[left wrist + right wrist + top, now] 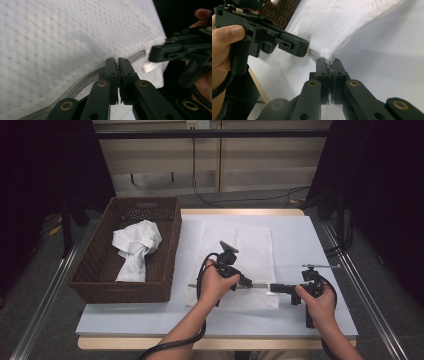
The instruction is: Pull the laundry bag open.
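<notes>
A white perforated cloth [239, 257] lies spread on the white table [310, 235], its near edge lifted a little where both grippers hold it. The left gripper [248, 282] sits in the person's left hand [215, 285] near the middle of the table and points toward the right; in the left gripper view its black fingers [111, 68] stand pressed together, with the hemmed edge of the cloth [75, 50] running up to their tips. The right gripper [274, 288], held in the right hand [317, 302], points left toward the other, so the two sets of fingers meet almost tip to tip along the cloth's near edge. In the right gripper view the fingers [337, 68] are clamped on a corner of the cloth [342, 27], which rises from them in a taut, tented fold; the left gripper [308, 53] shows just beside that corner, also at the cloth's edge. The rest of the cloth lies flat, reaching toward the far side of the table. To the left stands a dark brown woven basket [95, 265], touching the table's left edge, and a crumpled white garment [135, 247] lies inside it. A black cable [200, 275] trails from the left gripper back along the forearm.
</notes>
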